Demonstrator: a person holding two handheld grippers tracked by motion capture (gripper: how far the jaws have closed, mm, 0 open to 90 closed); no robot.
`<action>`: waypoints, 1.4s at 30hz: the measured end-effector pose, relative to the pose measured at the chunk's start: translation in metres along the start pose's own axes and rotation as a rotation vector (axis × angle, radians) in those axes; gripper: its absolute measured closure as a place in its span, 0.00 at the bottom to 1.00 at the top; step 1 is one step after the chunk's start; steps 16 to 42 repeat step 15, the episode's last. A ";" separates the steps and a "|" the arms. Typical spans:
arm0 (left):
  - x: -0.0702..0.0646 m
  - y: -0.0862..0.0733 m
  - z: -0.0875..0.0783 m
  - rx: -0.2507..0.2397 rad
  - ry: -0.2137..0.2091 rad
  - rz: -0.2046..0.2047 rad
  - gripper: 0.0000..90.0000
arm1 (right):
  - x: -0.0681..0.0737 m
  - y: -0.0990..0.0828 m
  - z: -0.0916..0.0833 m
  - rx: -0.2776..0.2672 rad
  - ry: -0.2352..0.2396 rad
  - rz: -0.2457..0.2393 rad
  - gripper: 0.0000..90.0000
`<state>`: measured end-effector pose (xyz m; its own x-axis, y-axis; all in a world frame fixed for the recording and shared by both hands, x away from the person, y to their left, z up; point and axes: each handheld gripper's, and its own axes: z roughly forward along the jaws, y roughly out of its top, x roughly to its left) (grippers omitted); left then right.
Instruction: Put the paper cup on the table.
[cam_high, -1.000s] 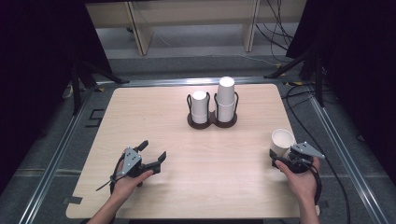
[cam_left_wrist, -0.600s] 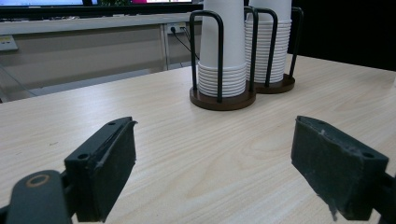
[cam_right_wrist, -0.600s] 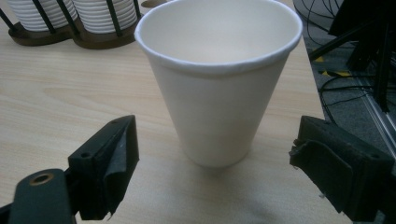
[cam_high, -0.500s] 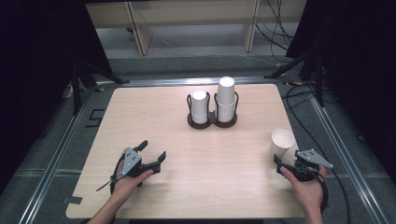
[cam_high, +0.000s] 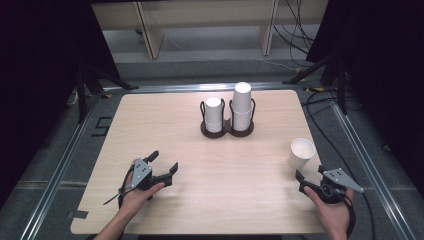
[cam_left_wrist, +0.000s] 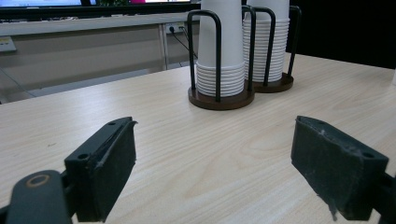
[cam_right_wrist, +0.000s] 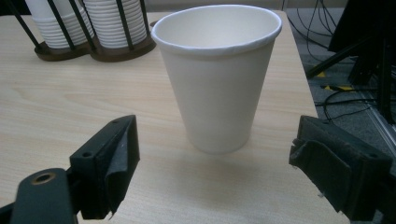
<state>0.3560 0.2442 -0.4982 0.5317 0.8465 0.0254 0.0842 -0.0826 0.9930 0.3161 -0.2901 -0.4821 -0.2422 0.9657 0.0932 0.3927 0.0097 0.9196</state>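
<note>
Approaching the upright paper cup (cam_right_wrist: 216, 79), the open, empty right claw (cam_right_wrist: 233, 182) should straddle its lower wall squarely, then close gently; the left claw (cam_high: 162, 167) rests open on the table (cam_high: 240, 165).

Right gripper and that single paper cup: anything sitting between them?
Nothing. In the right gripper view only bare table lies between the open right gripper and the upright paper cup; its fingers stand apart from it.
</note>
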 end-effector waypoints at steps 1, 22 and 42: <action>0.000 0.001 -0.002 0.022 0.006 0.000 0.15 | 0.000 -0.001 -0.001 0.008 -0.014 0.003 0.17; -0.003 0.001 0.001 0.036 -0.001 -0.009 0.15 | -0.004 -0.008 -0.008 -0.090 -0.010 0.013 0.17; -0.003 0.001 0.001 0.036 -0.001 -0.009 0.15 | -0.004 -0.008 -0.008 -0.090 -0.010 0.013 0.17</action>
